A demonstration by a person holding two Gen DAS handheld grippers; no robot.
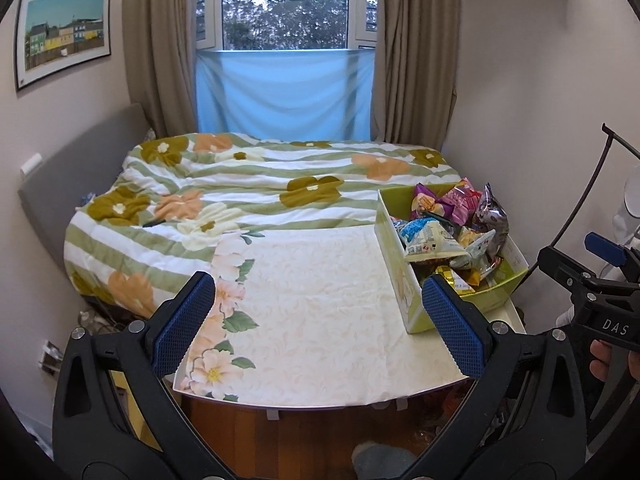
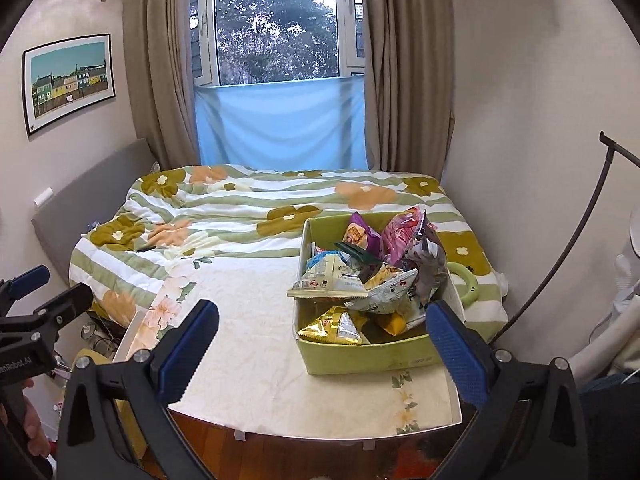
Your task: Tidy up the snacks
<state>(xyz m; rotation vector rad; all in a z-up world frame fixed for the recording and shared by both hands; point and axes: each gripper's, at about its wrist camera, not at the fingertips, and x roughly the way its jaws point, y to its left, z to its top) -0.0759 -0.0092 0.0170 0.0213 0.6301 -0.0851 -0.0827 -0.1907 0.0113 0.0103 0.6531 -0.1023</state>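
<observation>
A green cardboard box [image 2: 360, 354] [image 1: 404, 280] stands on the right part of a small table with a floral cloth [image 1: 312, 312] [image 2: 256, 340]. It holds several snack packets: a white-and-blue one [image 2: 332, 278] [image 1: 430, 240], a gold one [image 2: 334, 328], a purple one [image 2: 360, 236], a pink one [image 2: 402, 228] and a silvery one [image 2: 430, 264]. My left gripper [image 1: 320, 324] is open and empty over the table's front, left of the box. My right gripper [image 2: 322, 344] is open and empty, in front of the box.
A bed with a flowered green-striped quilt [image 1: 240, 196] lies behind the table. A window with curtains and a blue cloth [image 1: 284, 92] is at the back. A green ring [image 2: 466, 286] lies on the quilt right of the box. Wooden floor [image 1: 304, 432] shows below the table edge.
</observation>
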